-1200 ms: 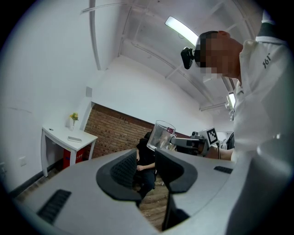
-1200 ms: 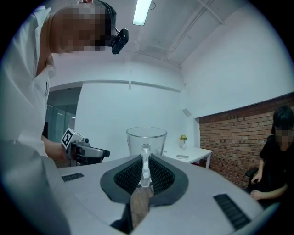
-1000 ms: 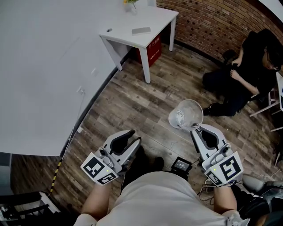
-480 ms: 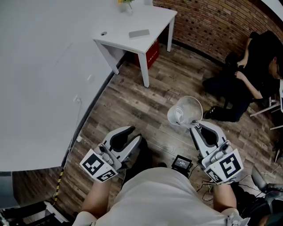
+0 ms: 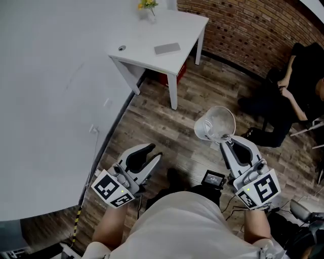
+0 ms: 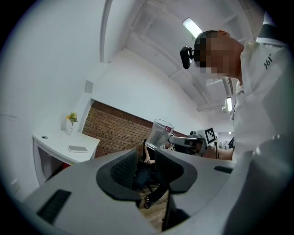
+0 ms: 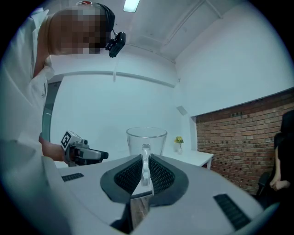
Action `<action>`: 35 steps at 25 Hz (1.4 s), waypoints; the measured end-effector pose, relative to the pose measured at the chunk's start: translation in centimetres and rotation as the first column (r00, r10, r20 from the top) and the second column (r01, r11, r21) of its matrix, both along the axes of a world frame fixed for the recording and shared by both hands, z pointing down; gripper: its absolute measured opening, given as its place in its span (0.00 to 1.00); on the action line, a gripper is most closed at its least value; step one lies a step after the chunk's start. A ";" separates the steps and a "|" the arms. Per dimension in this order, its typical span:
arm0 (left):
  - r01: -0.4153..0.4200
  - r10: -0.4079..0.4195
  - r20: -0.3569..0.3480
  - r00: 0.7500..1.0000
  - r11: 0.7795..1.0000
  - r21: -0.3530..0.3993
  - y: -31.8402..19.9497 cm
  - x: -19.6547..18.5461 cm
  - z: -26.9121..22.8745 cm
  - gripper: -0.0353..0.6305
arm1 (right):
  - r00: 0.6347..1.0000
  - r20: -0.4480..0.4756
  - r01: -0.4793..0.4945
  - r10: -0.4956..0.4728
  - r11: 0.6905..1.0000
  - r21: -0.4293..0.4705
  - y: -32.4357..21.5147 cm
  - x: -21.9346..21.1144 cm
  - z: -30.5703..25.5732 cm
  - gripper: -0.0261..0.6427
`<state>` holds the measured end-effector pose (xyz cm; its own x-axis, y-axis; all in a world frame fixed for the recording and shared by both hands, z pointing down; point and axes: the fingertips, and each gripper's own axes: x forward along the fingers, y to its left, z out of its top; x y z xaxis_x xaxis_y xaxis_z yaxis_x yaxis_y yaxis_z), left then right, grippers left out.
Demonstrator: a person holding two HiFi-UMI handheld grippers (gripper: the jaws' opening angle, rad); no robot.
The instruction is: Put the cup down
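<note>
A clear glass cup (image 5: 215, 123) with a handle hangs in the air above the wooden floor. My right gripper (image 5: 226, 142) is shut on that handle. In the right gripper view the cup (image 7: 146, 139) stands upright just past the jaws, its handle pinched between the ribbed pads (image 7: 158, 174). My left gripper (image 5: 148, 156) hovers low at the left, apart from the cup. Its jaws stand a little apart with nothing between them. From the left gripper view (image 6: 144, 169) the cup (image 6: 161, 134) shows beyond the jaws, on the right gripper (image 6: 189, 141).
A white table (image 5: 190, 23) stands ahead by the white wall, with a grey flat object (image 5: 167, 48), a small round item (image 5: 121, 48) and yellow flowers (image 5: 147, 4). A red box (image 5: 167, 78) sits under it. A person in black (image 5: 293, 86) sits by the brick wall (image 5: 243, 25).
The head view has shifted a little, so the table sits slightly further right and lower. Both grippers and the held cup keep the same pose.
</note>
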<state>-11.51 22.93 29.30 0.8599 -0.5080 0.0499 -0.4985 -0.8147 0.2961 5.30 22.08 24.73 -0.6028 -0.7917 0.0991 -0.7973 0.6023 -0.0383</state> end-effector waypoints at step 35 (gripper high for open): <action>0.116 -0.114 0.047 0.992 0.992 -0.041 -29.3 5.3 3.2 0.22 | 0.989 0.003 0.145 -0.144 0.989 -0.006 -32.8 4.1 2.8 0.10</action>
